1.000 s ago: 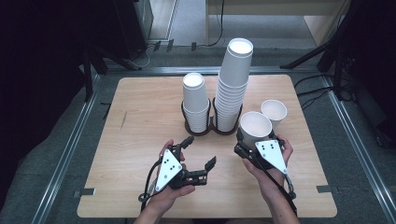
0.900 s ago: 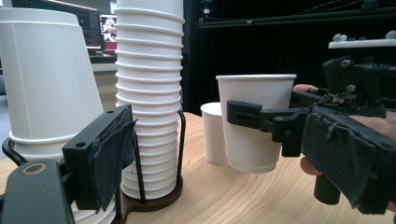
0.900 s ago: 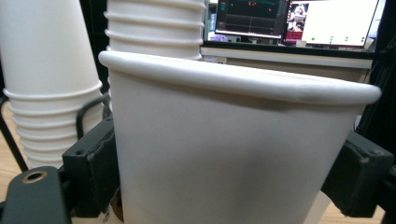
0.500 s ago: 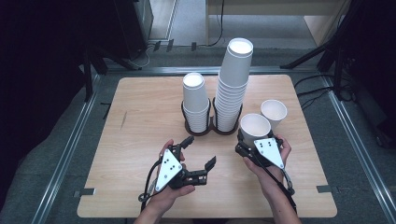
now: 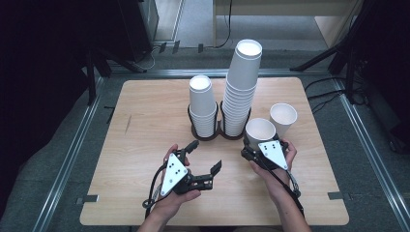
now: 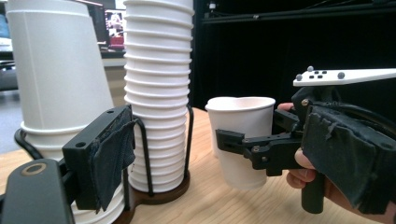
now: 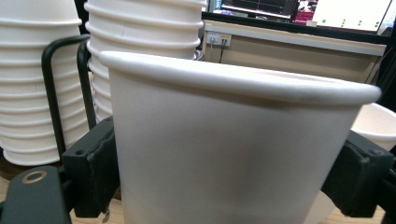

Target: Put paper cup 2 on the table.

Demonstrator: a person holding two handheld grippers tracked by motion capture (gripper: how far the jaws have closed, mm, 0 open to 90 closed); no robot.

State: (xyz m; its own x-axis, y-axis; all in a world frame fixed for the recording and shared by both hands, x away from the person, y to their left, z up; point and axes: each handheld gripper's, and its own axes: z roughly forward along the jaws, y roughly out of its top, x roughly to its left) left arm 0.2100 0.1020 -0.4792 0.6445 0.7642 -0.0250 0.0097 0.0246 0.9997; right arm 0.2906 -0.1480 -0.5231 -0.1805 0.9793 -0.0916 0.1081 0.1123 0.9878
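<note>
High view: on the worktop (image 5: pixel 145 125), two cup stacks (image 5: pixel 239 92) in a black holder stand just behind the held paper cup (image 5: pixel 259 130), a second loose cup (image 5: pixel 283 118) beside it. Left gripper view: the left gripper (image 6: pixel 224 186) has fingers apart, empty; the cup sits clamped, its base raised off the worktop. Right gripper view: the right gripper (image 7: pixel 229 172) has fingers pressing both cup walls.

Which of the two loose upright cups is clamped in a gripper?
The nearer cup, between the right gripper jaws; the other cup stands free behind.

text: none legible | labels: none | cups (image 5: pixel 240 92): plain white, unmarked
</note>
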